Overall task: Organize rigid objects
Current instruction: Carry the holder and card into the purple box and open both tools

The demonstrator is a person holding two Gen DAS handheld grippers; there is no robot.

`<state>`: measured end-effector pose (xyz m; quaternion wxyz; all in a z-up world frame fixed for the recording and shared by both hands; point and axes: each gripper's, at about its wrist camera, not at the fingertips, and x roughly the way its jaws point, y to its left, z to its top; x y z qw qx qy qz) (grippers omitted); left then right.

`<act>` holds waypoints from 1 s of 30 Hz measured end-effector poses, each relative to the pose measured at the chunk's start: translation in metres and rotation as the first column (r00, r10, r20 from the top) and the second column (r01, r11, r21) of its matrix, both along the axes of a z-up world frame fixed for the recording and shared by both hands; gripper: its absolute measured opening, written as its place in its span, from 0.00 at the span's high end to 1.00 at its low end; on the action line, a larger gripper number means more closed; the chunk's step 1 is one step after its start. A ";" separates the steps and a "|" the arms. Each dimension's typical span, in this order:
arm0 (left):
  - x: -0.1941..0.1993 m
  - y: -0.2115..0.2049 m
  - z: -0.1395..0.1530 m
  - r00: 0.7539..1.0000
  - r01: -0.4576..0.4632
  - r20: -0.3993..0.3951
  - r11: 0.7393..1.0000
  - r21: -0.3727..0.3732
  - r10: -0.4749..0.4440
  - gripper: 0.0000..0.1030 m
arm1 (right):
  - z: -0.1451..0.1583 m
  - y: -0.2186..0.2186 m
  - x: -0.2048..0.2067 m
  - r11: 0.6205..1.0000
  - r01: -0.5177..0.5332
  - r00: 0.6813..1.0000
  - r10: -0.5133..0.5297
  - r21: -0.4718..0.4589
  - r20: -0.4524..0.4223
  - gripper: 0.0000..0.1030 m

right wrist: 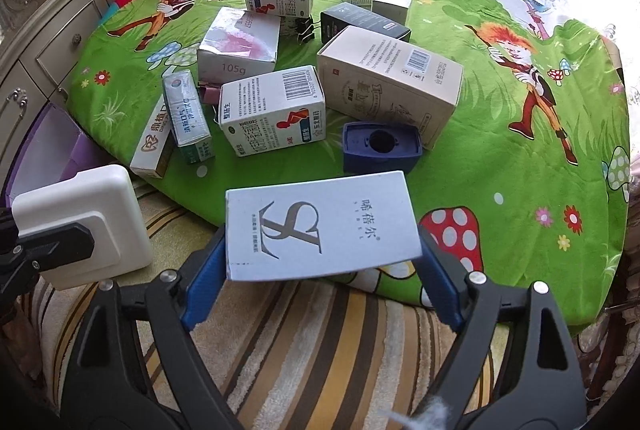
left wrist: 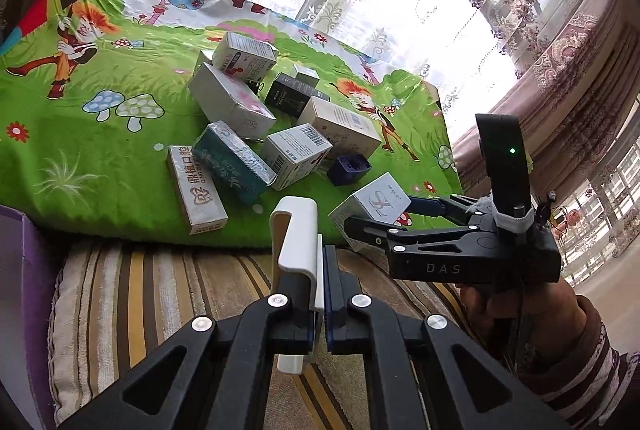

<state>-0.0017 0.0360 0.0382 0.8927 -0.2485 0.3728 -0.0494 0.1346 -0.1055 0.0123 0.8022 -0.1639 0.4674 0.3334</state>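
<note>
My left gripper [left wrist: 324, 262] is shut on a white plastic case [left wrist: 296, 230] and holds it upright over the striped cushion, just short of the table edge. The same case [right wrist: 80, 226] shows at the far left of the right wrist view. A pale blue-grey box with a large S logo [right wrist: 320, 226] lies at the table's near edge and overhangs it. My right gripper [right wrist: 322, 232] straddles this box, its blue pads [right wrist: 204, 282] against both short sides. From the left wrist view the right gripper [left wrist: 380, 214] reaches in from the right, around the box [left wrist: 380, 200].
Several cartons are piled on the green cartoon tablecloth [right wrist: 500, 166]; the nearest are a barcoded white carton [right wrist: 276, 110] and a beige carton [right wrist: 392, 82]. A dark blue square cap [right wrist: 380, 146] sits just beyond the held box. A purple box [right wrist: 44, 146] stands left.
</note>
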 end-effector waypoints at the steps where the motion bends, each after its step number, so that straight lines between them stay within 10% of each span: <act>1: -0.004 0.004 0.002 1.000 -0.012 0.006 1.000 -0.010 0.012 0.97 | 0.003 0.002 -0.005 1.000 -0.004 1.000 0.004 0.011 0.000 0.14; 9: -0.055 0.065 0.022 0.978 -0.195 0.058 0.979 -0.064 0.199 0.97 | 0.030 0.042 -0.051 0.989 -0.120 0.993 0.121 0.086 -0.011 0.14; 16: -0.112 0.134 0.025 0.897 -0.441 0.022 0.897 -0.028 0.441 0.97 | 0.048 0.098 -0.098 0.956 -0.278 0.960 0.279 0.092 0.004 0.14; 30: -0.196 0.204 -0.006 0.755 -0.655 -0.060 0.755 -0.031 0.653 0.97 | 0.033 0.211 -0.203 0.805 -0.592 0.806 0.592 0.046 0.019 0.14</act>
